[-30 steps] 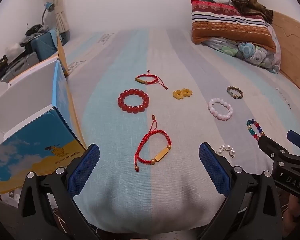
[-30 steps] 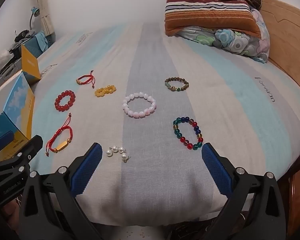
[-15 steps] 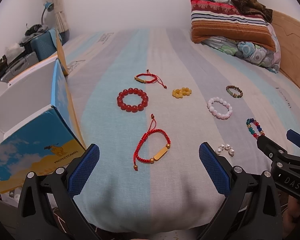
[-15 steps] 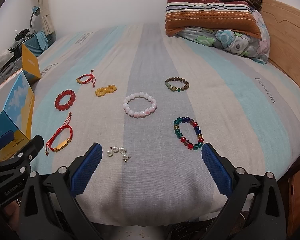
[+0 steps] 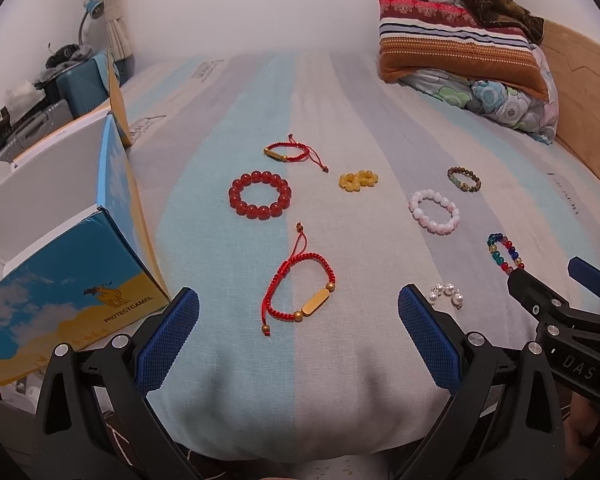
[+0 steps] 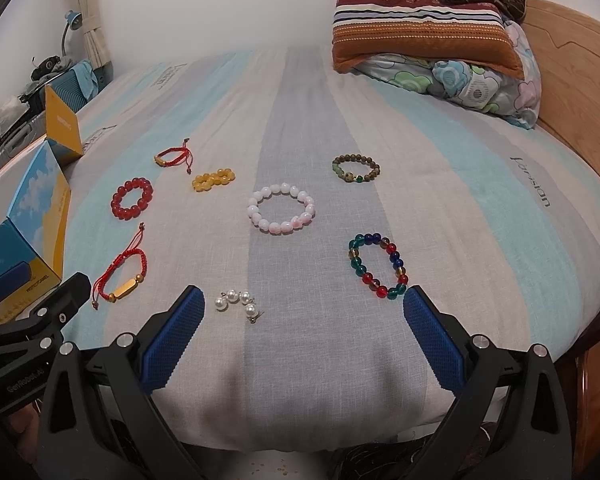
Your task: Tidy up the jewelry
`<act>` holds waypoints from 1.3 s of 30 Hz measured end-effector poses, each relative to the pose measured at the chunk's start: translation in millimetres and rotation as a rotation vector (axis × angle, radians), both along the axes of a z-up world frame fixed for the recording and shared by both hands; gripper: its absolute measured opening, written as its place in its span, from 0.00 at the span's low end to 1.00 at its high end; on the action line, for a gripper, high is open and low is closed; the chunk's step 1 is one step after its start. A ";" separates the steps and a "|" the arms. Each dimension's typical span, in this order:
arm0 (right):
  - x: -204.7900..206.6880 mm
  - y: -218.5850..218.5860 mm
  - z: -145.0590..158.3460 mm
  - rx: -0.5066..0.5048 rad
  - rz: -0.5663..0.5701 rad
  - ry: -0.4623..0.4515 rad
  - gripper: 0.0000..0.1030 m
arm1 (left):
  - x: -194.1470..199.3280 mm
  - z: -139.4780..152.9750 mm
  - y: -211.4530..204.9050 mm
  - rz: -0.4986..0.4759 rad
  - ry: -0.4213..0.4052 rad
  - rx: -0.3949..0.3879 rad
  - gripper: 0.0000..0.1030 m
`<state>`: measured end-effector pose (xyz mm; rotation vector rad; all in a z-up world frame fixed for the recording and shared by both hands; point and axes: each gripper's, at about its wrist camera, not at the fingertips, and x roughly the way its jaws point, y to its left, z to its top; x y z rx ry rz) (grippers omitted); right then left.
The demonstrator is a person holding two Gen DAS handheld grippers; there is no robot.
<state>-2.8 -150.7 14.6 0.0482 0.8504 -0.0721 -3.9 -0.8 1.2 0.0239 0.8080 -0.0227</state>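
Bed (image 6: 440,208) with striped blue-grey-beige sheet filled most of both views, jewelry spread across it. Pillows (image 6: 424,36) stacked upper right, wooden headboard (image 6: 572,80) at right edge. Blue-and-yellow box (image 5: 72,280) sat at left of the left wrist view, flap up, touching the bed's side.

My left tongs (image 5: 298,336) hung over the near bed edge, lower centre, spread wide, gripping nothing. My right tongs (image 6: 298,332) did the same in the right wrist view, wide apart and empty; one blue pad (image 6: 170,338) lay just beside the pearls.

Jewelry, all loose on the sheet, none touching:
- pink bead bracelet (image 6: 281,214), centre of the right wrist view
- multicolour bead bracelet (image 6: 378,266), lower right of centre, near the right pad
- red bead bracelet (image 5: 260,195), centre-left in the left wrist view
- red cord bracelet with gold bar (image 5: 300,288), lower centre, between my left tongs' pads, farther up the bed
- second red cord bracelet (image 5: 294,153), above the red beads
- brown bead bracelet (image 6: 356,168), upper right of the pink one
- yellow bead piece (image 5: 358,179), bunched, right of the red beads
- pearl earrings (image 6: 238,302), small cluster, lower centre.
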 end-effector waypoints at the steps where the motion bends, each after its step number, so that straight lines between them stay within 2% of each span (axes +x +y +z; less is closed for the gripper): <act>1: -0.3 0.9 0.3 -0.001 0.000 -0.001 0.93 | -0.4 0.4 0.1 0.000 -0.001 0.000 0.95; 39: -1.6 6.6 0.4 -0.011 0.016 -0.011 0.93 | -1.1 1.7 -3.0 -0.003 -0.008 0.012 0.95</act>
